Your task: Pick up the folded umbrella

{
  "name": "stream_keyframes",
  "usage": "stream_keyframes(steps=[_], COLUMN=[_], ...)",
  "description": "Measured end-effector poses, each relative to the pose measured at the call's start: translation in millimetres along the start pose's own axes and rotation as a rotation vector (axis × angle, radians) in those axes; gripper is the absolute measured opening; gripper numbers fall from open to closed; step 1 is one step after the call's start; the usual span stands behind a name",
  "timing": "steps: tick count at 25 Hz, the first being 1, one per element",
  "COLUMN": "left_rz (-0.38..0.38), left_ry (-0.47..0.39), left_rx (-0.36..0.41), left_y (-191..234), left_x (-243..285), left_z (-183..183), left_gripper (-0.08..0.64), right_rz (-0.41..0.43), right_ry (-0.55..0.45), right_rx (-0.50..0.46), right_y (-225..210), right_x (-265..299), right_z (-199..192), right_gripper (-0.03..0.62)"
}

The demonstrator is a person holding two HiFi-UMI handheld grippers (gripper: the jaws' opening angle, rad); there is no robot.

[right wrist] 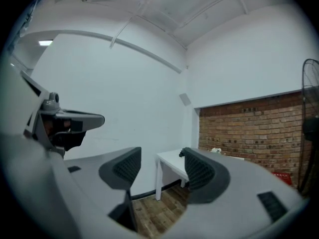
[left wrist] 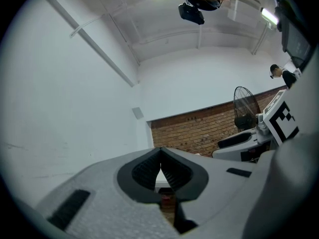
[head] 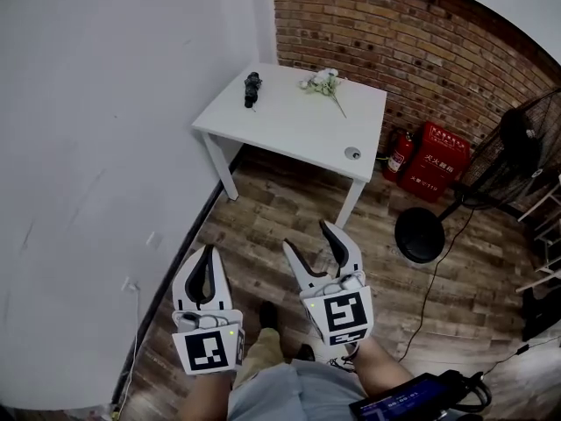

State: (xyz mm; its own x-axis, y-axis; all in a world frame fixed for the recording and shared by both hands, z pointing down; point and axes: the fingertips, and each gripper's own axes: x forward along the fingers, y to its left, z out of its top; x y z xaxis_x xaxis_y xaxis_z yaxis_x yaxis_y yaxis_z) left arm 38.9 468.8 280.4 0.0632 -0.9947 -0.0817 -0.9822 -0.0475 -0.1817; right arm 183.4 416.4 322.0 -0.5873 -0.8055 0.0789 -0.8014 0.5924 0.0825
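I hold both grippers low in front of me, side by side, pointing forward. My left gripper [head: 208, 253] has its jaws together; my right gripper [head: 308, 237] has its jaws wide apart.

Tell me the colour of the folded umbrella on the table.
Black. The folded umbrella shows best in the head view, on the white table.
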Motion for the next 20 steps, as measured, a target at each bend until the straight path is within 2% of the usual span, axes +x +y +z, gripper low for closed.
stream_keyframes(steps=[9, 20], left_rz=[-0.041, -0.071], left_ry=[0.011, -0.040], left_rx=[-0.008, 0.004], left_y=[53.9, 110.5], left_x=[94.5, 178.0], left_z=[-32.4, -31.7], left_gripper=[0.007, 0.007], right_rz=[-0.065, -0.120], right_ry=[0.005, -0.024], right_rx=[-0.006, -0.021], right_y=[-20.1, -34.8], right_x=[102.8, 196.6], right_z=[-4.1, 21.6], right_gripper=[0.290, 0.288])
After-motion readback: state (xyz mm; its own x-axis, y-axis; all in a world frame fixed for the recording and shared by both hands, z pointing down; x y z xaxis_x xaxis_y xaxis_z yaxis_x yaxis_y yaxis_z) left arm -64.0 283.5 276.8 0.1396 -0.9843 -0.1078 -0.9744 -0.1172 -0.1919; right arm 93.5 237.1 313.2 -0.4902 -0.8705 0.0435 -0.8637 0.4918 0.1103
